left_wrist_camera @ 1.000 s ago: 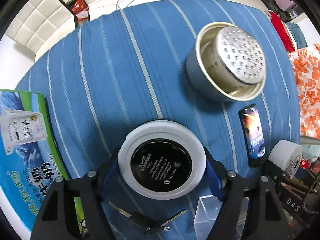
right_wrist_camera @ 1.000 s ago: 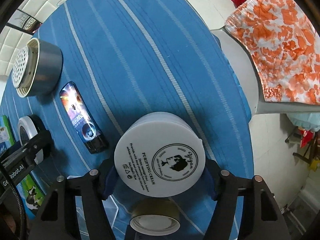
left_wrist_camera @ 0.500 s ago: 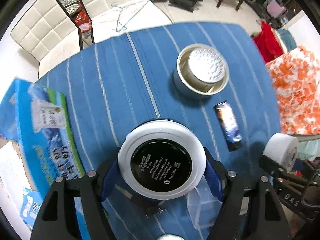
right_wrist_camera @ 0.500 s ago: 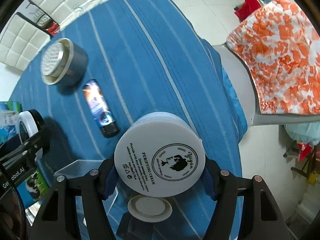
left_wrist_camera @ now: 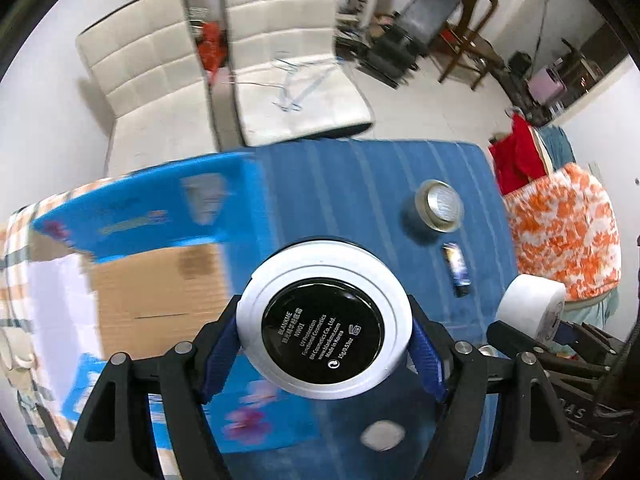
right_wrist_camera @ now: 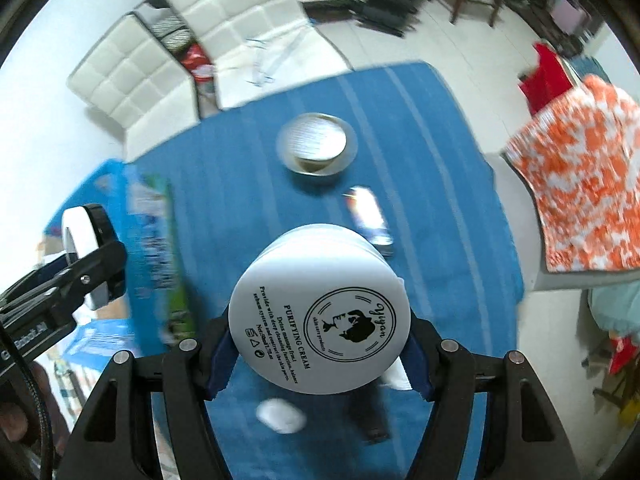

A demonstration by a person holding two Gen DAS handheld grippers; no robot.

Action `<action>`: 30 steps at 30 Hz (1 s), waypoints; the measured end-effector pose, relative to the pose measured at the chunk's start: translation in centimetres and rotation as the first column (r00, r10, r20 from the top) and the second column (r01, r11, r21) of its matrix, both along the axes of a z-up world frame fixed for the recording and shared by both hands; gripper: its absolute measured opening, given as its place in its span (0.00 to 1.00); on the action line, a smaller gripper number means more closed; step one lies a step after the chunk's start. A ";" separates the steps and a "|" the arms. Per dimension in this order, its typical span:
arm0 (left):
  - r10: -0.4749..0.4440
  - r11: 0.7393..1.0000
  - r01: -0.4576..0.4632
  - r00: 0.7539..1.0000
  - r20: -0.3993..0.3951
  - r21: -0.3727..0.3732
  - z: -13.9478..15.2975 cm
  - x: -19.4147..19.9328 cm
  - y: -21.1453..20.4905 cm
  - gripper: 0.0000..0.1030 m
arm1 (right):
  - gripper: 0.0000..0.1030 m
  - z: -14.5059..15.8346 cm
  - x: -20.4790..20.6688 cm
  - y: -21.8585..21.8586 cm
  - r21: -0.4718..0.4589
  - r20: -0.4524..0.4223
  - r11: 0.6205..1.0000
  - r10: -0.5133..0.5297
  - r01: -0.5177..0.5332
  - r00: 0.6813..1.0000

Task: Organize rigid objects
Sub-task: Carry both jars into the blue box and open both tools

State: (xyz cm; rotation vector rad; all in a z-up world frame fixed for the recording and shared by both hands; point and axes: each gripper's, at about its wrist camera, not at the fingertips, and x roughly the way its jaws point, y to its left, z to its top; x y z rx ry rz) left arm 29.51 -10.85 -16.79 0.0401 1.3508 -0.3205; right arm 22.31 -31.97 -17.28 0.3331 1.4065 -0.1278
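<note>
Above blue tablecloth (left_wrist_camera: 360,184): each gripper's fingers clamp cream jar (right_wrist_camera: 320,308).

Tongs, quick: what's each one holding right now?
Left tongs: shut on the black-bottomed jar.
Right tongs: shut on the white cream jar.

Lying spread with a blue, white-striped cloth (right_wrist_camera: 248,184), the surface (left_wrist_camera: 360,168). Sitting toward its far side, a round metal tin (right_wrist_camera: 316,145) (left_wrist_camera: 439,207), and resting just beside that, nearer the camera, a small dark printed packet (right_wrist_camera: 370,216) (left_wrist_camera: 458,270). Lying along the left edge, a blue and green carton (right_wrist_camera: 158,248), with its flaps opening onto brown cardboard (left_wrist_camera: 160,280). Showing blurred at the near edge, a small white rounded item (right_wrist_camera: 280,415) (left_wrist_camera: 382,435), with a dark object (right_wrist_camera: 370,412) lying beside it, too smeared for telling apart.
</note>
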 end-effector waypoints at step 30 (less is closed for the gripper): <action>0.146 0.979 -0.187 0.923 -0.356 -0.083 -16.0 9.6 19.6 0.72 | 0.69 -14.0 14.2 29.5 0.025 -0.159 0.906 0.422 -0.423 0.893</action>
